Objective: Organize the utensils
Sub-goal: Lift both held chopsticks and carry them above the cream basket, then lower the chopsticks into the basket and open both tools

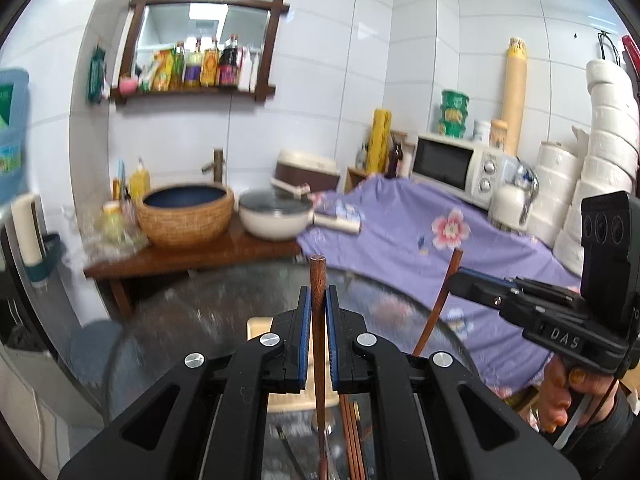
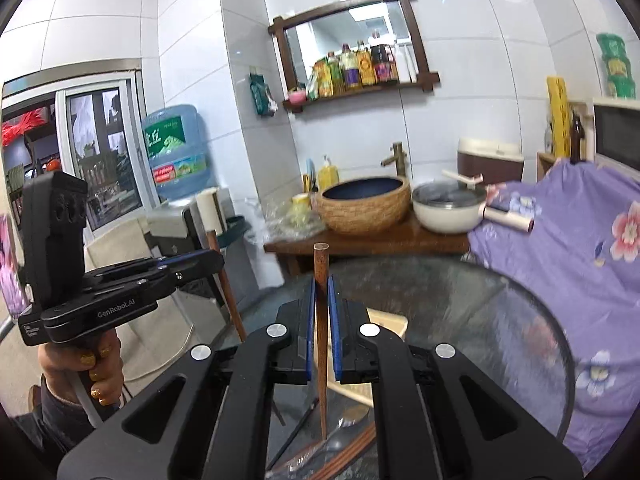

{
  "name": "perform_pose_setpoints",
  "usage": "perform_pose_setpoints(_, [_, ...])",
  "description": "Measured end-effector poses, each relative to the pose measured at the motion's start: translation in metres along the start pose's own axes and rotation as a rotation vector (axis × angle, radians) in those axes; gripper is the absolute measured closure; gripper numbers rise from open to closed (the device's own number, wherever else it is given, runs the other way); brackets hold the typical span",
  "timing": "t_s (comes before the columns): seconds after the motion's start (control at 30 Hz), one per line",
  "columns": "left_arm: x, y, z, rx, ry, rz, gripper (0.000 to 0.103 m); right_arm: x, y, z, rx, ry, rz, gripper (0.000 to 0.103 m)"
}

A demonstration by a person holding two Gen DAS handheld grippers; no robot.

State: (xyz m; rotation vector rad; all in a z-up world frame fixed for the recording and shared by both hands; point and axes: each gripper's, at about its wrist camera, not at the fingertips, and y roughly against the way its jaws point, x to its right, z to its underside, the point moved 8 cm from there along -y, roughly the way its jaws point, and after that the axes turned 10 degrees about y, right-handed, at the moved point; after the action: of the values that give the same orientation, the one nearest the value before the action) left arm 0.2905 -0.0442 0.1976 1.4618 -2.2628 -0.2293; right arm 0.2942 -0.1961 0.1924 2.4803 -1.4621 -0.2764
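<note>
In the left wrist view, my left gripper (image 1: 318, 290) is shut on a brown wooden chopstick (image 1: 318, 272) that stands upright between the blue pads. To its right, my right gripper (image 1: 456, 276) pinches a second brown chopstick (image 1: 438, 304), which hangs tilted. The right wrist view shows the right gripper (image 2: 321, 280) shut on that chopstick (image 2: 321, 264), tip pointing down. The left gripper (image 2: 218, 258) holds its own chopstick (image 2: 226, 292) at the left. Both are held above a round glass table (image 2: 500, 320). On the glass lie more brown chopsticks (image 2: 348, 454), a metal spoon (image 2: 344, 426) and a black chopstick (image 2: 294, 438).
Behind the table stands a wooden counter (image 1: 192, 256) with a woven basin (image 1: 186, 216) and a white pan (image 1: 276, 216). A purple flowered cloth (image 1: 420, 232) covers the right side, with a microwave (image 1: 452, 168) and stacked paper rolls (image 1: 600, 152). A water jug (image 2: 176, 152) stands at the left.
</note>
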Motion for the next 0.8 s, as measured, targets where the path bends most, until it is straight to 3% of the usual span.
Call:
perform_pose_setpoints(0.1, [0.006, -0.002, -0.030, 0.017, 0.015, 0.016, 0.096, 0.006, 0.001, -0.029, 0.033, 0.002, 0.024, 0.096])
perform_pose_setpoints(0.23, [0.009, -0.008, -0.068, 0.085, 0.009, -0.036, 0.096, 0.016, -0.005, -0.070, 0.097, 0.036, 0.098, 0.096])
perform_pose_setpoints(0.4, [-0.004, -0.035, -0.095, 0.145, 0.026, -0.121, 0.096, 0.034, -0.032, -0.082, 0.098, 0.020, 0.154, 0.096])
perform_pose_setpoints(0.53, [-0.020, -0.069, -0.086, 0.112, 0.066, -0.151, 0.096, 0.045, -0.062, -0.061, 0.070, -0.002, 0.172, 0.096])
perform_pose_setpoints(0.8, [-0.058, -0.124, -0.027, 0.027, 0.130, -0.200, 0.096, 0.063, -0.104, 0.002, -0.018, -0.029, 0.196, 0.096])
